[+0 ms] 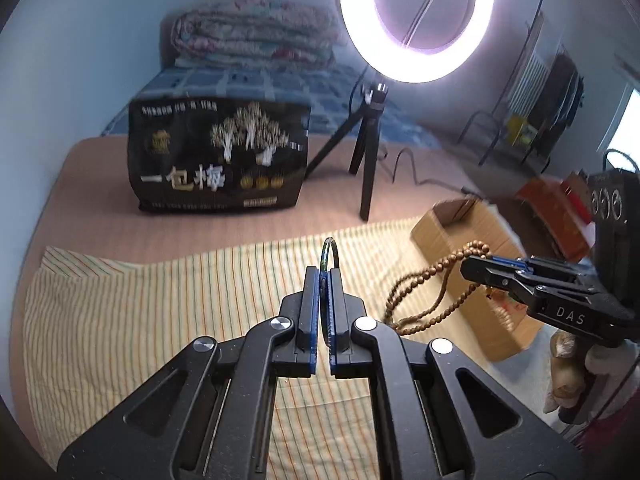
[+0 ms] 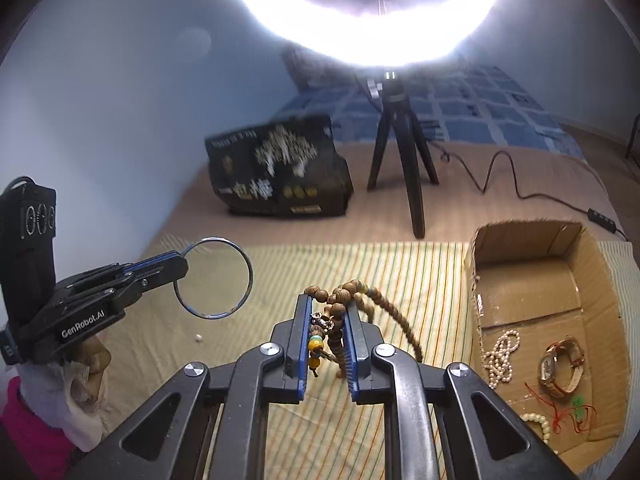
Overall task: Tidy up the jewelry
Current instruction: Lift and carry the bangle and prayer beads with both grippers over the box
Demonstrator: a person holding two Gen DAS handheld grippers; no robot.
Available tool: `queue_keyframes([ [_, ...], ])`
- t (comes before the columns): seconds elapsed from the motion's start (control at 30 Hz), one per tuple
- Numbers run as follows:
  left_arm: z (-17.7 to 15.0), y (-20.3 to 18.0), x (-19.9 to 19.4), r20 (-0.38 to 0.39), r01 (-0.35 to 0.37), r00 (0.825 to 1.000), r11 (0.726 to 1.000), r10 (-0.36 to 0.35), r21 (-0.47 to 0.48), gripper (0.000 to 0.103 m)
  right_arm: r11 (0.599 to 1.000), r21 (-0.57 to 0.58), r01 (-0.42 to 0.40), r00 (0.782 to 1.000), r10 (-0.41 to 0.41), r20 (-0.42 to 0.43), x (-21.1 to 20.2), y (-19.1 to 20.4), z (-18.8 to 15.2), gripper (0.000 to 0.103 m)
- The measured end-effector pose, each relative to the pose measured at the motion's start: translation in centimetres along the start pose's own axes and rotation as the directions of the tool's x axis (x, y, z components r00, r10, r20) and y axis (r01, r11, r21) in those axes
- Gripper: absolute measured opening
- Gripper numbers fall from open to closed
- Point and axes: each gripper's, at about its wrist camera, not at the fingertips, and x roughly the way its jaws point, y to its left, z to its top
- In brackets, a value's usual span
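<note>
Left gripper (image 1: 325, 276) is fully closed on a thin metal bangle (image 2: 214, 276), pinching its rim so that the ring stands clear of the fingertips above the striped cloth (image 1: 140, 304). Right gripper (image 2: 328, 308) is closed almost completely on a wooden bead necklace (image 2: 340, 300); the pads clamp a bunch of beads and a tassel with a yellow bead, and loops of the strand hang down beside the right finger. Both items are held in the air above the cloth, well apart from each other. An open cardboard box (image 2: 600, 264) sits on the right edge of the cloth; it contains a pearl strand (image 2: 500, 356), a wristwatch (image 2: 560, 364), a cream bead bracelet (image 2: 538, 422) and a red cord (image 2: 560, 412). Behind the cloth stand a black printed bag (image 1: 216, 156) and a lit ring light (image 1: 416, 20) on a small tripod (image 1: 366, 152).
</note>
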Motion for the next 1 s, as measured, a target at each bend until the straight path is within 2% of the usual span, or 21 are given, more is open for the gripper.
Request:
queue_keyframes([
  [0.27, 1.5, -0.1, -5.2, 0.091, 0.027, 0.996, 1.0, -0.027, 0.0, 0.001, 0.999, -0.022, -0.039, 0.994, 0.041, 0.104, -5.5, 0.7, 0.4, 0.013],
  [0.47, 1.7, -0.8, -6.9, 0.126, 0.037, 0.991, 0.999, -0.037, 0.005, 0.001, 0.999, -0.033, -0.019, 0.989, 0.023, 0.148, -8.1, 0.3, 0.3, 0.013],
  [0.7, 2.1, -3.5, -6.6, 0.128, 0.078, 0.988, 0.997, -0.081, 0.029, 0.001, 0.999, -0.016, 0.045, 0.98, -0.041, 0.196, -10.8, -1.8, 0.4, 0.013],
  [1.0, 2.9, -9.8, -4.3, 0.106, 0.154, 0.981, 0.985, -0.162, 0.082, 0.001, 0.989, 0.049, 0.137, 0.962, -0.144, 0.23, -14.2, -6.4, -0.2, 0.013],
])
